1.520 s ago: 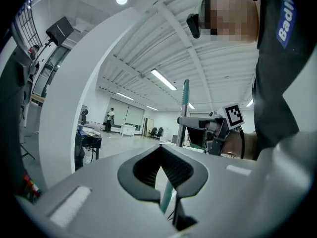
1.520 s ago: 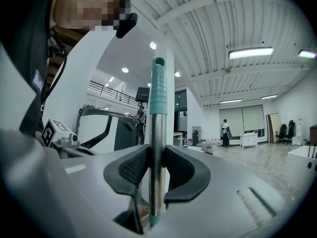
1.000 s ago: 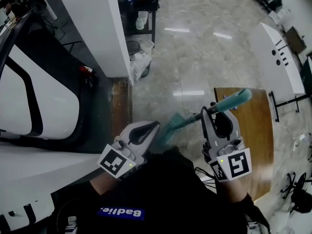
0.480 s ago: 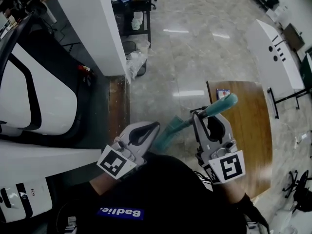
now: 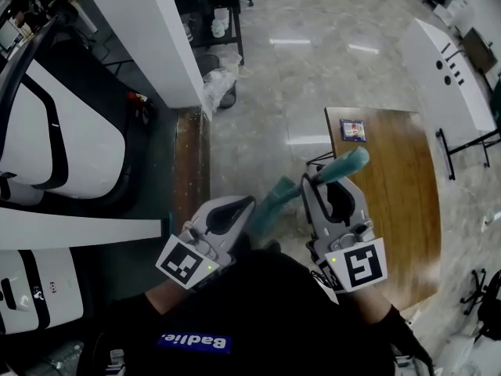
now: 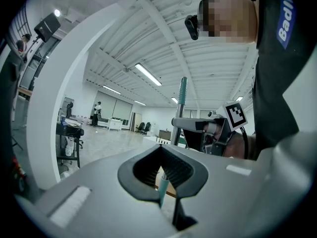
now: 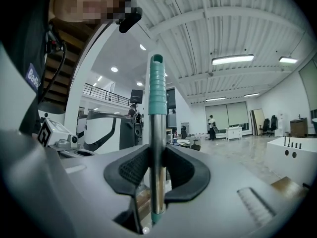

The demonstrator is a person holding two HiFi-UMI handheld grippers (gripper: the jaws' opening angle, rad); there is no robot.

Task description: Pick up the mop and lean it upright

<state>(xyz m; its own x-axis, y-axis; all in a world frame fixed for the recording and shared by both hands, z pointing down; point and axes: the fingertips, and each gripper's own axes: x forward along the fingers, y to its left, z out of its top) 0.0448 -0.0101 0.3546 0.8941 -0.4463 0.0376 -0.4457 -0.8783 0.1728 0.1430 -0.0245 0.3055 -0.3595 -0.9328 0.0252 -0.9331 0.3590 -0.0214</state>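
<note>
Mop (image 5: 344,167) stands close to upright over the polished floor (image 5: 313,77), clamped in the right gripper (image 5: 318,182), whose jaws are partly closed onto its shaft. The left gripper (image 5: 249,204) has its jaws closed tip to tip and carries nothing.

Compared with the frame a second before, the hold is the same but the scene has slid. The teal handle end now sits closer in above the right gripper, and more of the wooden table (image 5: 391,210) is in sight. A small card (image 5: 352,129) lies uncovered near the table's far corner, and a white unit with a black panel (image 5: 31,288) has come in at lower left.

Only the right gripper view shows where the pads bite: on the bare metal tube (image 7: 157,172), just below the ribbed teal grip (image 7: 157,90). Only the head view shows the mop's broad teal lower part (image 5: 270,202), just beside the left gripper's tip. The left gripper view alone shows the pole side-on, rising past the right gripper's marker cube (image 6: 237,114). It also shows a sliver of teal shaft (image 6: 162,187) through the hollow between its own closed pads.
</note>
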